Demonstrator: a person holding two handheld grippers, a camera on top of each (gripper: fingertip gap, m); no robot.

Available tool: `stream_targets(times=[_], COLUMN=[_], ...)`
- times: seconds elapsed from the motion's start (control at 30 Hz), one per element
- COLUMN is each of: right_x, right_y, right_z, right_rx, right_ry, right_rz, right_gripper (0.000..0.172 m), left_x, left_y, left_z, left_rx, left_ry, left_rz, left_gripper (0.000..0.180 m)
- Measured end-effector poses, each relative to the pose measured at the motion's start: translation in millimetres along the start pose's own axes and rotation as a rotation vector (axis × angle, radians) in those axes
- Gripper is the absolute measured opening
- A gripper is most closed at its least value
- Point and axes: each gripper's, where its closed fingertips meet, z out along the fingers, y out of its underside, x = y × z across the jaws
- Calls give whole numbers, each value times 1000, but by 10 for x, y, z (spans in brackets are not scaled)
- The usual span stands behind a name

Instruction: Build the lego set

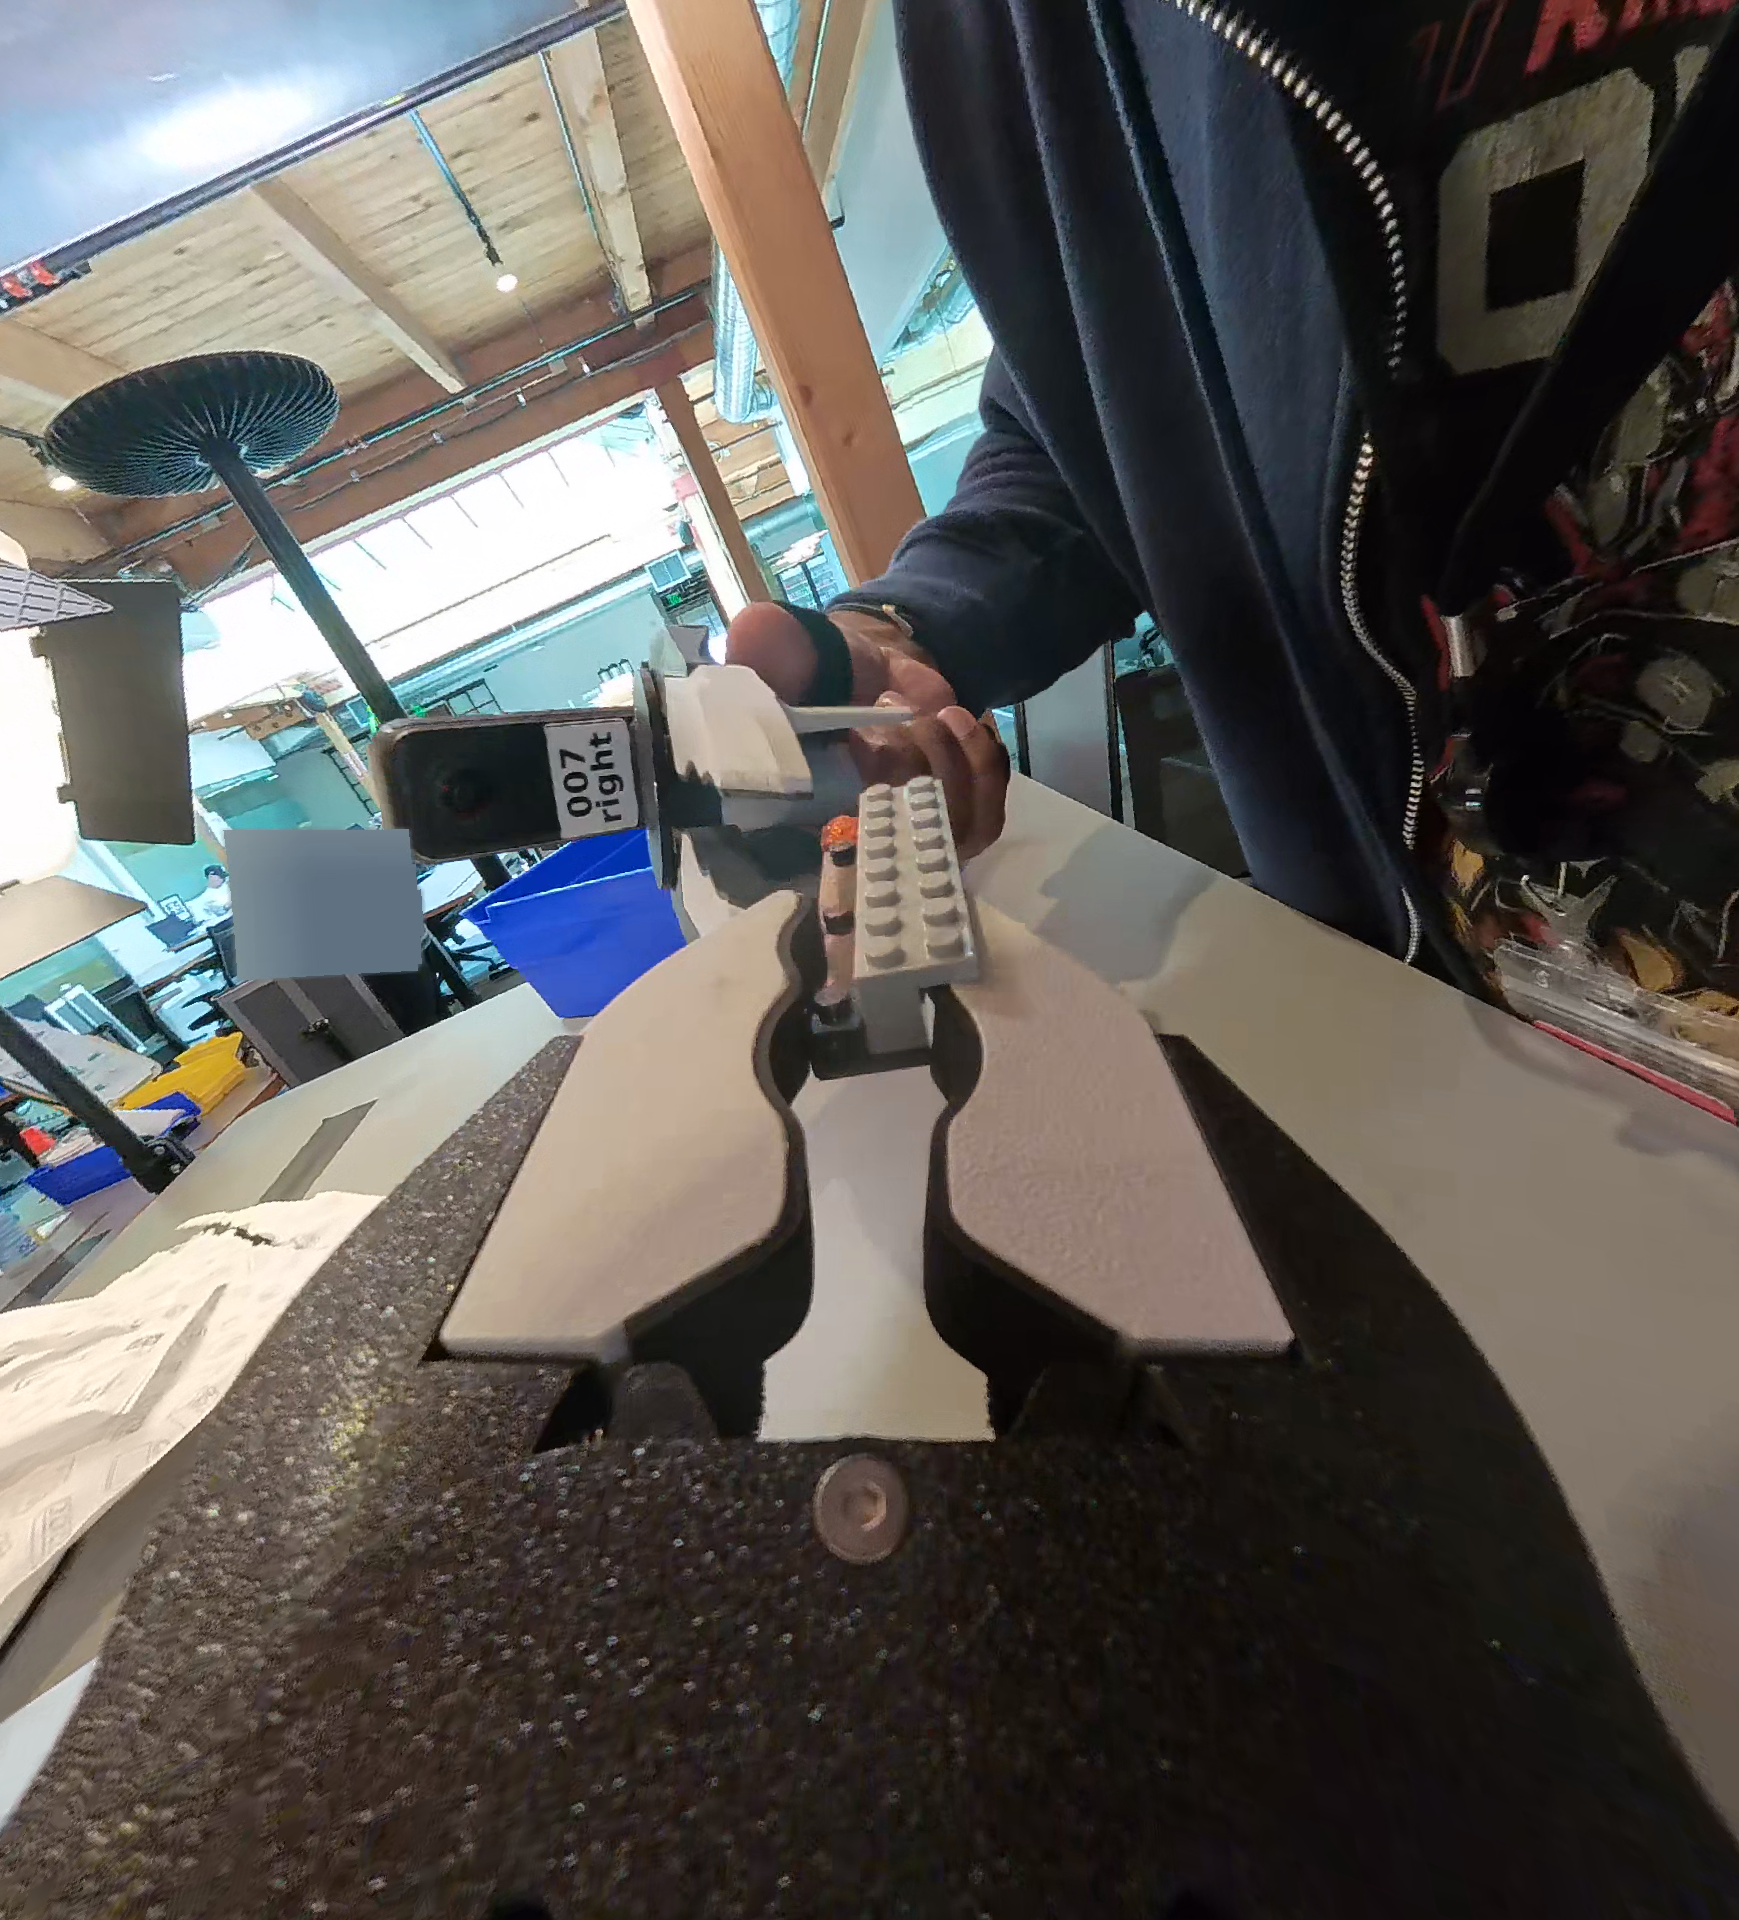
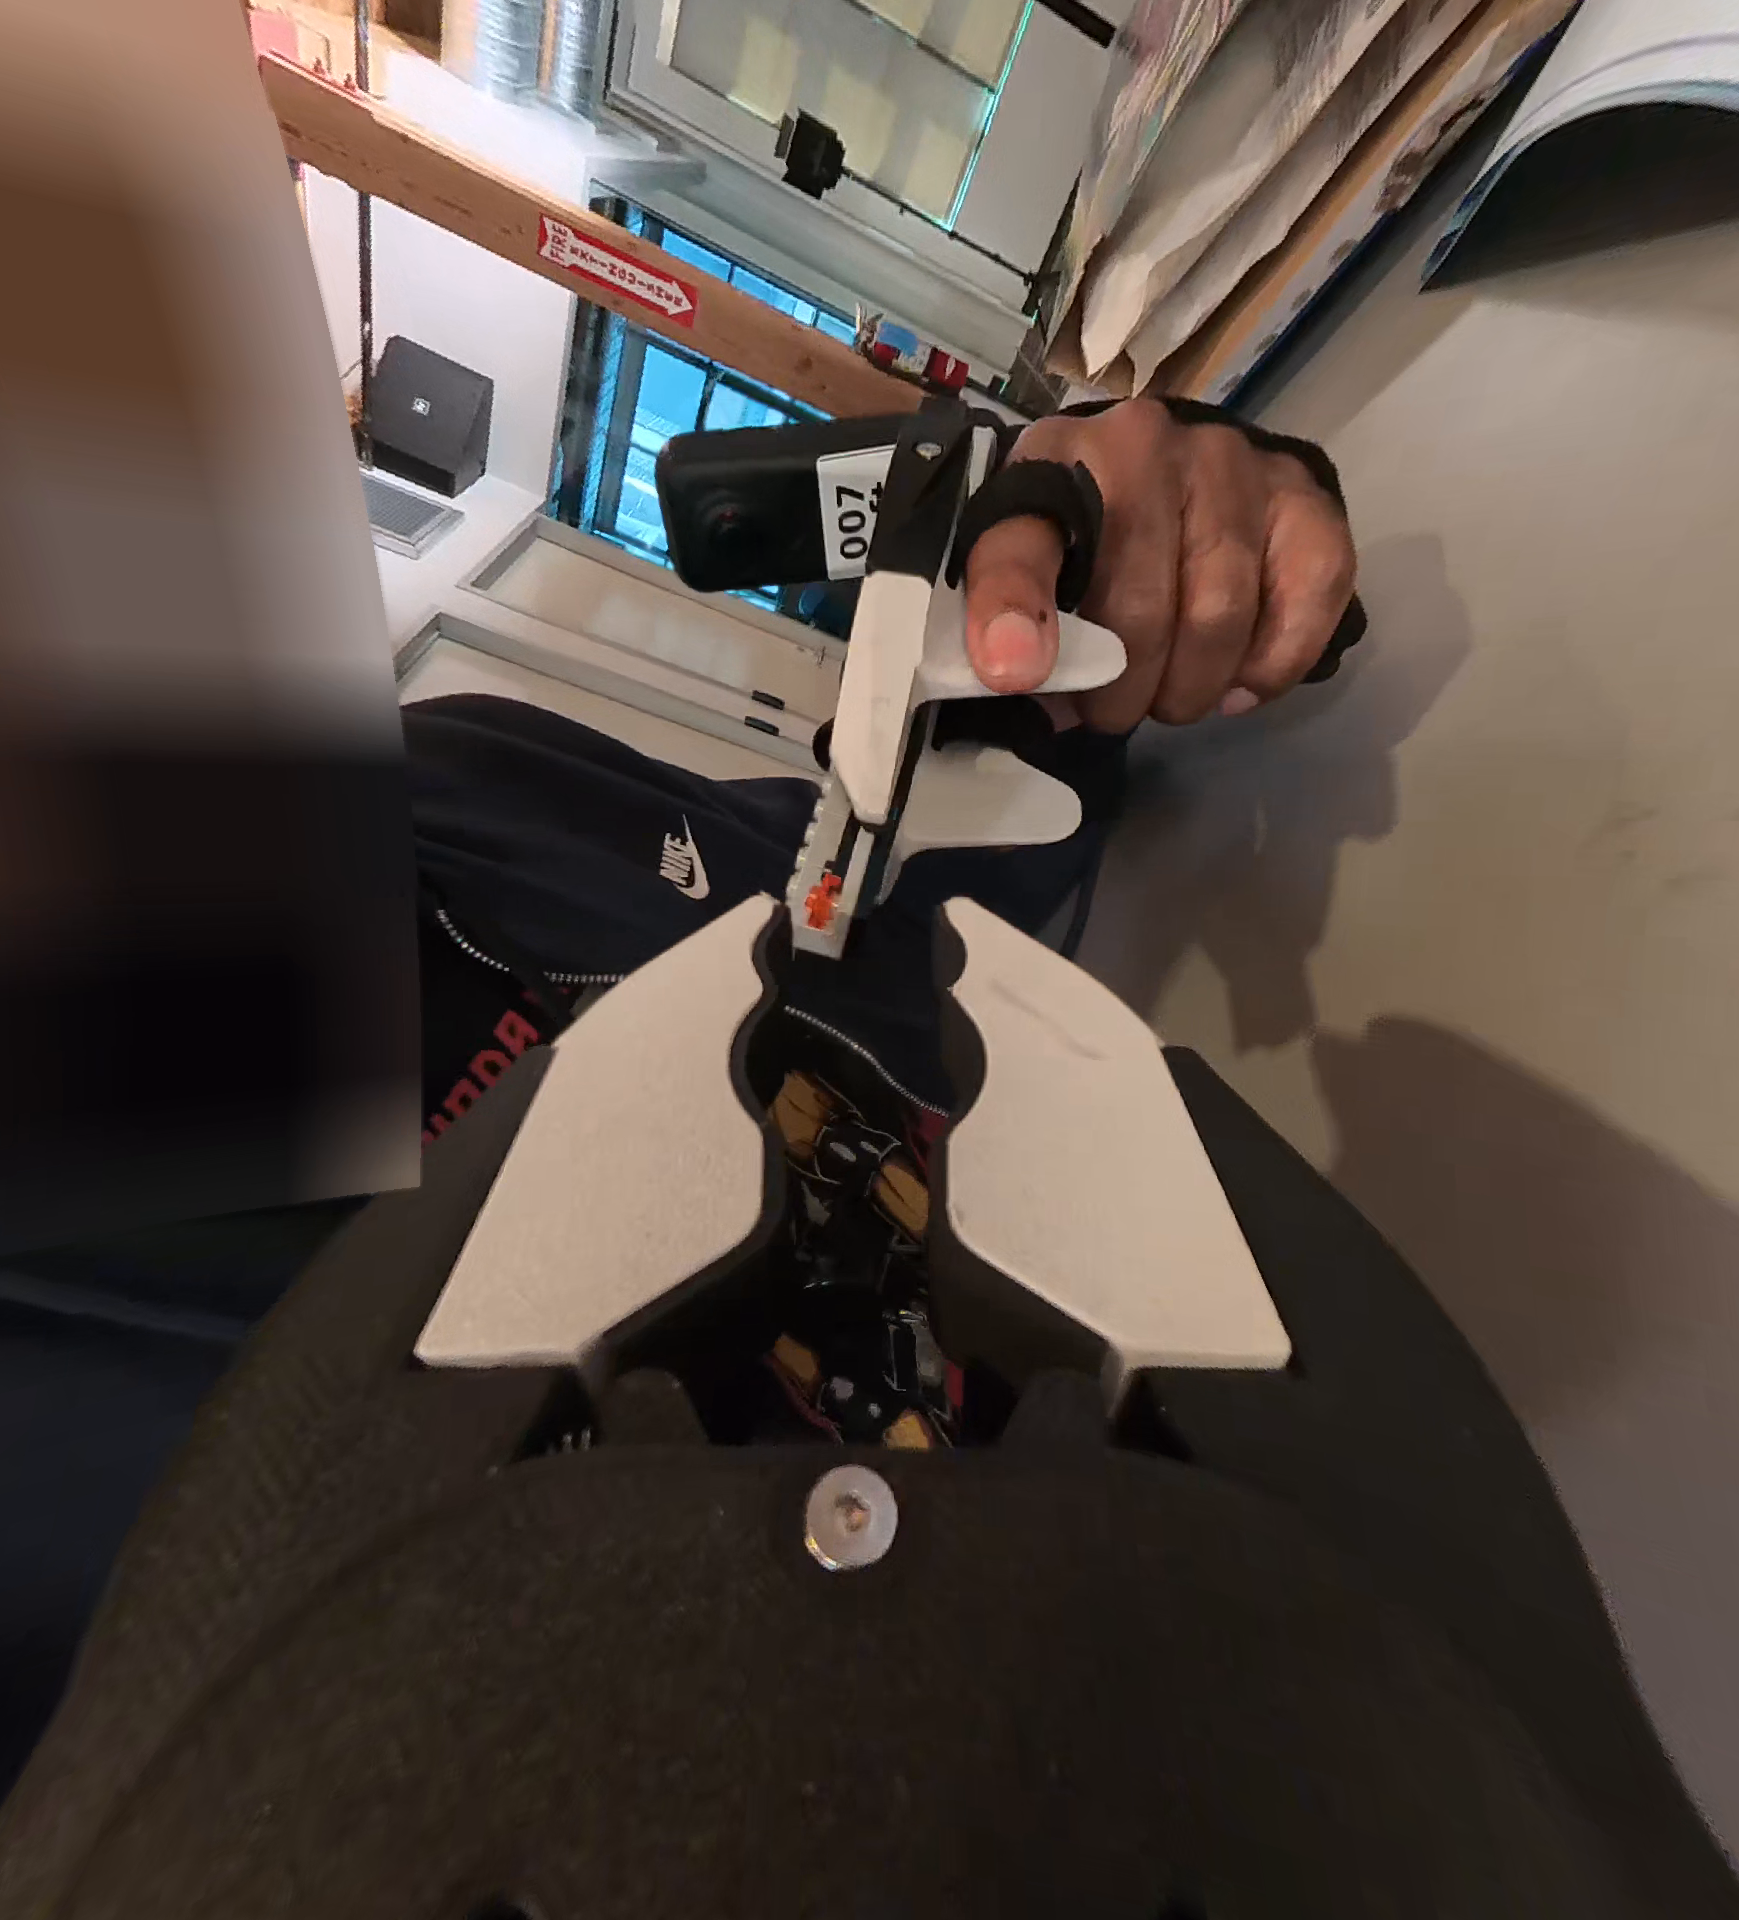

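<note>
Seemingly, a grey brick assembly (image 1: pixel 906 914) was clamped by the left gripper (image 1: pixel 875 997); beside the unladen, parted right gripper (image 2: pixel 860 914), it risked being knocked askew.

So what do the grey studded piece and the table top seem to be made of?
Grey studded brick: apparently moulded plastic with a smooth satin finish, judging by its uniform studs and crisp edges. Table top: a smooth, matte, pale grey surface, perhaps laminate; the core is not visible.
</note>
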Motion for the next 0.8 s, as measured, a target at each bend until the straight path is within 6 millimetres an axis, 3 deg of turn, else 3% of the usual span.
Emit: stream_targets(times=[0.23, 0.8], right_x=[-29, 18], right_y=[130, 202], right_z=[80, 84], right_rx=[-78, -104], right_ry=[-34, -17], right_rz=[20, 35], right_gripper=[24, 13], left_x=[40, 98], left_y=[34, 67], left_z=[45, 88], left_rx=[-29, -106], left_ry=[12, 21], left_rz=[23, 109], left_gripper=[19, 19])
